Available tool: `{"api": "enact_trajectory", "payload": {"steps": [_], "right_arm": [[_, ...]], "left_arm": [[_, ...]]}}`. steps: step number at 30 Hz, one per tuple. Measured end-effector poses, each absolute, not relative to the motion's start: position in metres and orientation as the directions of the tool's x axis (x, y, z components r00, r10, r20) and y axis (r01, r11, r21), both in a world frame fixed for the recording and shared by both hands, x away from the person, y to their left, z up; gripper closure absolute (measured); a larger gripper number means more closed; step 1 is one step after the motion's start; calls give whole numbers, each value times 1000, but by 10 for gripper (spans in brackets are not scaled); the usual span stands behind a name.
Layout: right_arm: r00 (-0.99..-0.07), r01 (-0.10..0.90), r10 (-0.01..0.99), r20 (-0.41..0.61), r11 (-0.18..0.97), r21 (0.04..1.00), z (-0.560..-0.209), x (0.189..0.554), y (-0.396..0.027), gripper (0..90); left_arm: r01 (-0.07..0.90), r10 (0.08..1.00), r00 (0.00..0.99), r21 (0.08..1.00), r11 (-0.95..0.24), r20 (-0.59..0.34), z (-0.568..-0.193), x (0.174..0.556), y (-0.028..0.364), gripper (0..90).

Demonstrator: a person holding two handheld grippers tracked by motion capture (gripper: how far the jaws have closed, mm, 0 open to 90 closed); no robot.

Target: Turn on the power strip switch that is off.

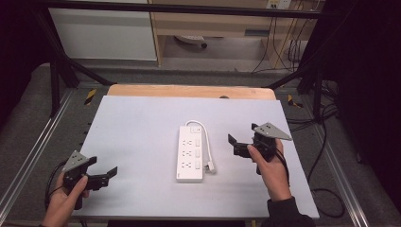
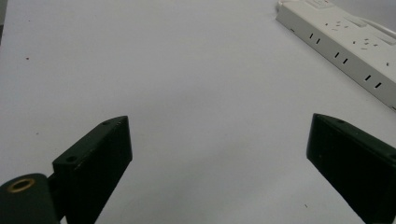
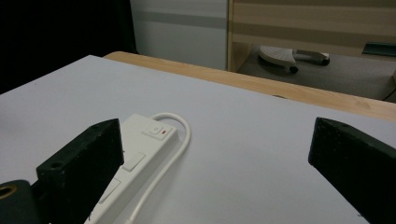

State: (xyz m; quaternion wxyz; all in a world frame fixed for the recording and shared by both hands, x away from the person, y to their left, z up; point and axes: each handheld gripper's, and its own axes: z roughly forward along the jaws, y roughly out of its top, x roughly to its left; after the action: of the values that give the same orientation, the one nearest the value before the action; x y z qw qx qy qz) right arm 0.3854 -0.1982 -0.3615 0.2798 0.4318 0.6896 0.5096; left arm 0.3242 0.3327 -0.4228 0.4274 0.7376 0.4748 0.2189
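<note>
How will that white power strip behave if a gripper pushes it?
The power strip lies flat and looks rigid, so it would probably slide rather than tip. Its looped cord seems floppy and would likely trail behind.

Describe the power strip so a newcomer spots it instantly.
On the pale grey table top, look near the middle, between the two grippers. The long white plastic power strip lies there lengthwise, its white cord looping from the far end down its right side to a plug.

Right gripper (image 3: 215, 154) jaws spread wide over the pale table (image 3: 261, 140), nothing between them; white power strip (image 3: 135, 154) with looped cord (image 3: 180, 135) sits by the left jaw, wooden edge (image 3: 261, 86) beyond.
</note>
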Motion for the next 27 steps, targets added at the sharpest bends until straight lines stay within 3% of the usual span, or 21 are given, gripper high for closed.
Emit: {"api": "enact_trajectory", "payload": {"steps": [12,27], "right_arm": [[-410,328,910,65,81,941,-372,376,-236,49],[-385,421,920,69,109,900,-414,380,-265,60]], "left_arm": [[515,887,454,837,-186,-82,-423,324,333,69],[515,887,453,837,-183,-85,-423,324,332,68]]}}
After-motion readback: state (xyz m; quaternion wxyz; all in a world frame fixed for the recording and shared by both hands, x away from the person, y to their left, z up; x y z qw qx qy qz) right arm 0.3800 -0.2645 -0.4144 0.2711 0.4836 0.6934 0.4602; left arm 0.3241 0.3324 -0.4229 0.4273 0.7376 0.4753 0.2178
